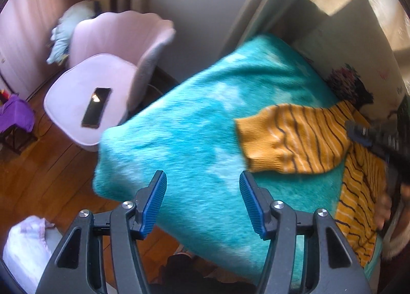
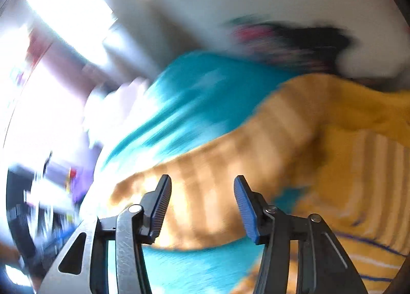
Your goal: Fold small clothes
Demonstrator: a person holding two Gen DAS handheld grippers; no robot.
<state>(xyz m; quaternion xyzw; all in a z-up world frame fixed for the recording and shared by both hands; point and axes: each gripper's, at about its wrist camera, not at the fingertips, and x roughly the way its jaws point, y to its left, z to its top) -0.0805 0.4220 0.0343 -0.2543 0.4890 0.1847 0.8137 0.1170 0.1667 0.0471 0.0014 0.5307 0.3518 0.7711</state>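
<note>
Both pairs of blue-padded fingers are spread wide with nothing between them: the left gripper [image 1: 202, 201] hangs released over a fluffy turquoise blanket [image 1: 194, 135], and the right gripper [image 2: 202, 206] gapes just above a sleeve of the mustard-yellow knit sweater with thin dark and white stripes [image 1: 302, 140].

The main risk, as I judge it, lies with the right side. Its view is heavily smeared, so it seems to be travelling fast; if the fingers close at that speed they could pinch the long blanket pile together with the knit, or catch only one layer of the sleeve, and the fold would drag crooked. The left gripper is well away from the garment, ahead and to the right of its fingertips, so a one-sided pull could also slide the whole sweater across the slippery pile instead of folding it.

The sweater lies spread on the blanket, one sleeve stretched out sideways with its plain ribbed cuff toward the left gripper's fingers, the body running down along the blanket's right edge. The knit looks soft and slightly rumpled, not yet folded. In the left view the right gripper [image 1: 369, 132] shows dark and blurred over the shoulder area.

Beyond the left fingertips, a pale pink upholstered shell-backed chair [image 1: 77, 114] carries a black smartphone [image 1: 96, 107].
</note>
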